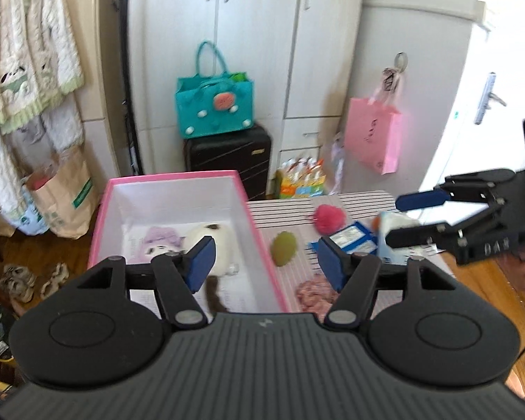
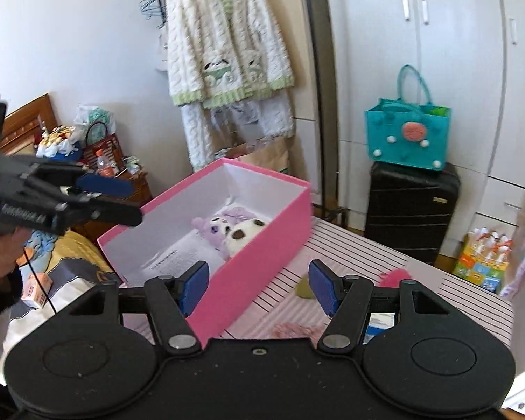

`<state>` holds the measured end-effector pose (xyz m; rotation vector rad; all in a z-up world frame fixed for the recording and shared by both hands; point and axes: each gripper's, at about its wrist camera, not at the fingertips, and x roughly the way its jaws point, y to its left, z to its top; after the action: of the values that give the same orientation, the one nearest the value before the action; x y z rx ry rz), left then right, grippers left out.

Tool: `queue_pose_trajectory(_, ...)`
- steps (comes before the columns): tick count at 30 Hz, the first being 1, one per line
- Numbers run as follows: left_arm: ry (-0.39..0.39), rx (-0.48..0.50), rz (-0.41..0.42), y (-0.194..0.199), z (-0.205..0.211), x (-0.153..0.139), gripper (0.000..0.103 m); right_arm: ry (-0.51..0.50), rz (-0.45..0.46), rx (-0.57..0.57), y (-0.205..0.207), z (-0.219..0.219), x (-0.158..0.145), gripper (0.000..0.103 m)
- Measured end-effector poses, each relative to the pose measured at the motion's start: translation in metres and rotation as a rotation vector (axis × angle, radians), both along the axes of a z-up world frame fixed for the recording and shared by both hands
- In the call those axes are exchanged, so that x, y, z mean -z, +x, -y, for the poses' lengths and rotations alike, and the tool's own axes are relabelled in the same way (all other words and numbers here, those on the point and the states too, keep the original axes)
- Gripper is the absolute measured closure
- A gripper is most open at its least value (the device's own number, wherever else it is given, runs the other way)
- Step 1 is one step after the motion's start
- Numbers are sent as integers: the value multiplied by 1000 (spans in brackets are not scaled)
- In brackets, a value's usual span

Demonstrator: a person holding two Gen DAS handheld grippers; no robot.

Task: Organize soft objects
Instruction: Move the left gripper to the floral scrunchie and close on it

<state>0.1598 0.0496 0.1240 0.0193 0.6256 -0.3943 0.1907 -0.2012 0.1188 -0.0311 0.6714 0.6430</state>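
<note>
Left wrist view, left to right. The pink box (image 1: 178, 231) sat at lower left of centre on the striped tabletop (image 1: 364, 197), long axis running away from the camera. Inside it lay a purple plush (image 1: 157, 245) and, touching it on the right, a white plush (image 1: 213, 245). The left gripper (image 1: 264, 262) had its fingers released, nothing between them; its left pad overlapped the box interior, its right pad hung over the tabletop.

Right of the box wall, loose on the tabletop: a green soft piece (image 1: 282, 247), just beside the box; a pink pompom (image 1: 329, 217), further back and to the right; a pinkish fuzzy item (image 1: 313, 294) low in the frame, partly hidden behind the right pad. A blue-and-white packet (image 1: 353, 239) lay near the pompom. At the right edge the right gripper (image 1: 406, 215) hung with fingers parted and empty, a white-and-blue object directly behind them; contact could not be told.

Right wrist view: box (image 2: 248, 248) centre-left, its near long wall facing the camera, both plushes inside; right gripper (image 2: 259, 288) slack and empty.

Judgement: remaining items all lay right of the box. The green piece fell almost in line between the left fingers, ahead and below. The pompom lay closer to the right gripper. The left hand looked better placed for the green piece.
</note>
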Motion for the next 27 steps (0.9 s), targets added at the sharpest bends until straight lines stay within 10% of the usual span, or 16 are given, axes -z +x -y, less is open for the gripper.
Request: queue_pose_trajectory(27, -21, -7, -64, -14, 130, 106, 32, -24, 22, 63, -4, 82, 49, 34)
